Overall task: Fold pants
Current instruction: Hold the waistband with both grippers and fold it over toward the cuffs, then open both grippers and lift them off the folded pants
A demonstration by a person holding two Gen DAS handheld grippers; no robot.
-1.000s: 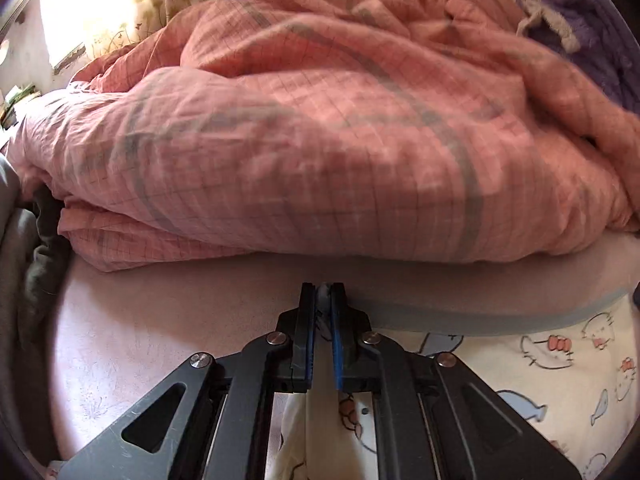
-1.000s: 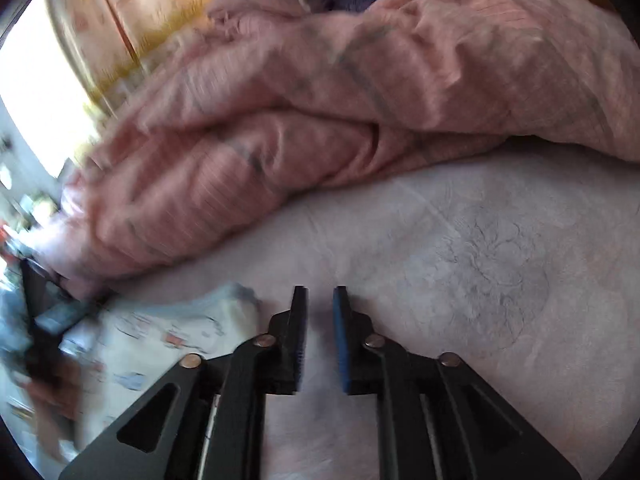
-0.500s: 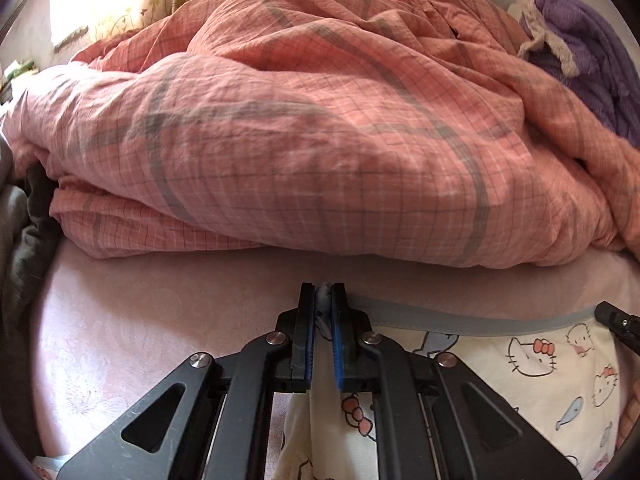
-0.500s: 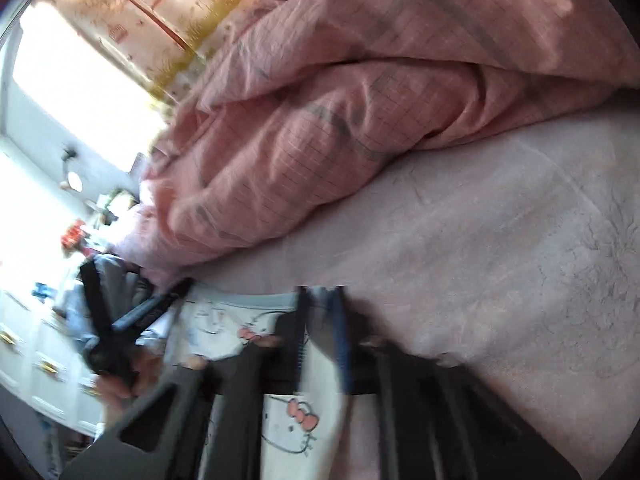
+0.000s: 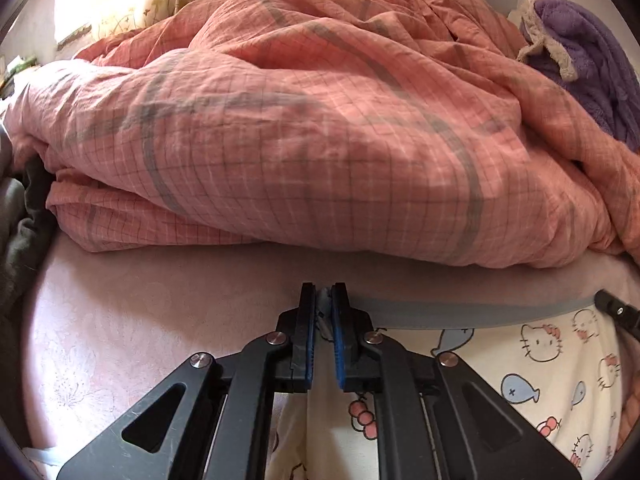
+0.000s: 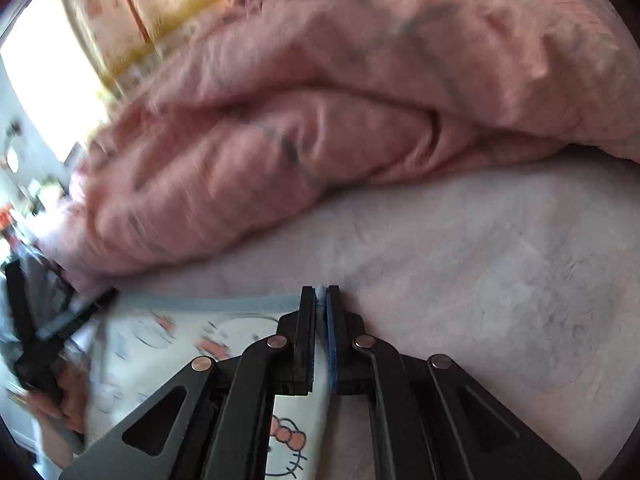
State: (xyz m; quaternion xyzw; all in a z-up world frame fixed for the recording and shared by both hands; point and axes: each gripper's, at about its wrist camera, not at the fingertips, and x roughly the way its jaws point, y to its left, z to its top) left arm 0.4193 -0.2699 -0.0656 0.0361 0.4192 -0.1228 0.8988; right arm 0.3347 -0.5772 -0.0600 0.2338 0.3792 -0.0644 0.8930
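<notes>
The pants are cream with cat and whale prints and a grey-blue waistband. They lie stretched across the pale pink bed sheet. My left gripper is shut on the waistband's left end, cloth pinched between its blue pads. In the right wrist view my right gripper is shut on the waistband's right end, and the pants run off to the left. The other gripper's black tip shows at the right edge of the left wrist view; the left gripper shows in the right wrist view.
A bulky pink checked duvet is piled just beyond the waistband. A purple fleece item lies at the far right, dark grey cloth at the left. Bare pink sheet spreads to the right. A hand holds the left gripper.
My right gripper, open over bare sheet a second ago, has moved left onto the waistband's end and shut on it. The left gripper has kept its hold on the other end.
</notes>
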